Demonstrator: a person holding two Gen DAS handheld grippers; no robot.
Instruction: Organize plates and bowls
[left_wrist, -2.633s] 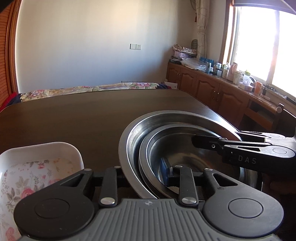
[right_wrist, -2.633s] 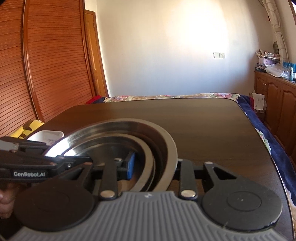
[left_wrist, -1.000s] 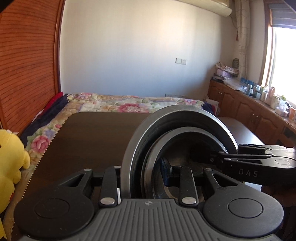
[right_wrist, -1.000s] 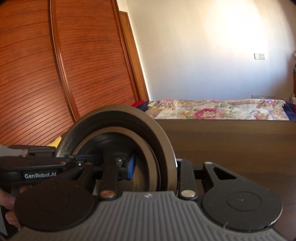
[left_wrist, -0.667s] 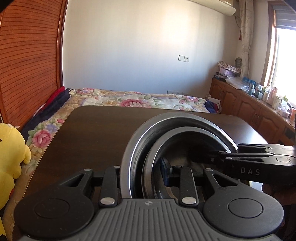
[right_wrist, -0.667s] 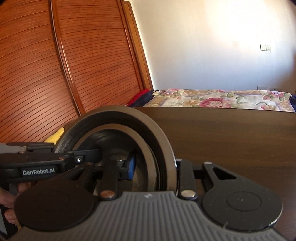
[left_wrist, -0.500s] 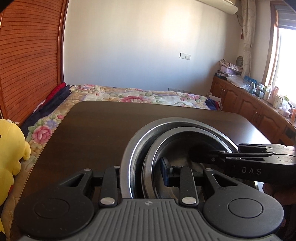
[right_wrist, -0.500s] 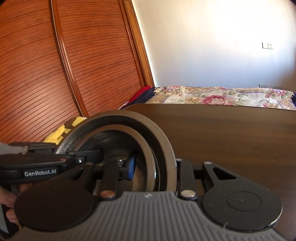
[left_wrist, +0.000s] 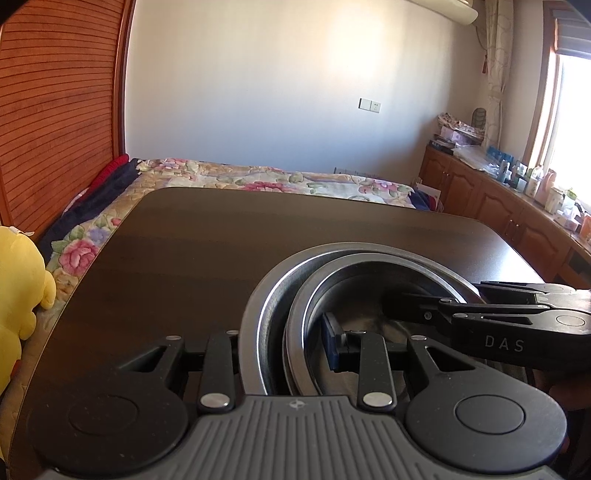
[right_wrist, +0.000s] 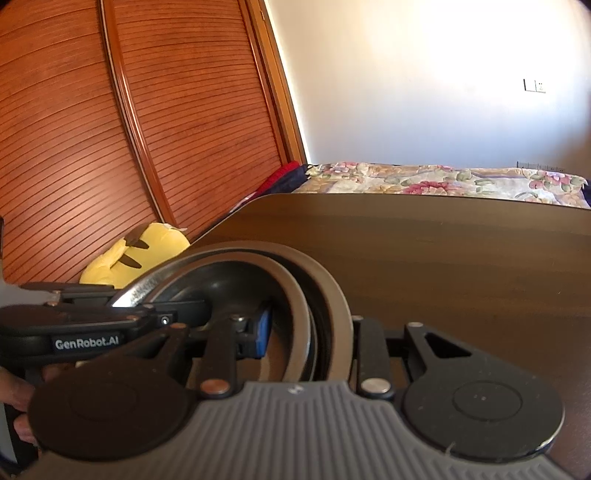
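Note:
A stack of nested steel bowls hangs low over the dark wooden table, held from both sides. My left gripper is shut on the stack's left rim, its blue pad inside the inner bowl. My right gripper, marked DAS, reaches in from the right and clamps the opposite rim. In the right wrist view the bowls fill the gap of my right gripper, shut on the rim, while my left gripper grips the far side. Whether the stack touches the table I cannot tell.
A yellow plush toy sits off the table's left edge, in front of slatted wooden doors. A bed with a flowered cover lies beyond the far edge. Wooden cabinets with clutter line the window wall.
Both grippers carried the bowl stack leftward, away from a white flowered dish that has left the view. Over the last second the stack tipped flatter and sank towards the table. Both grips held.

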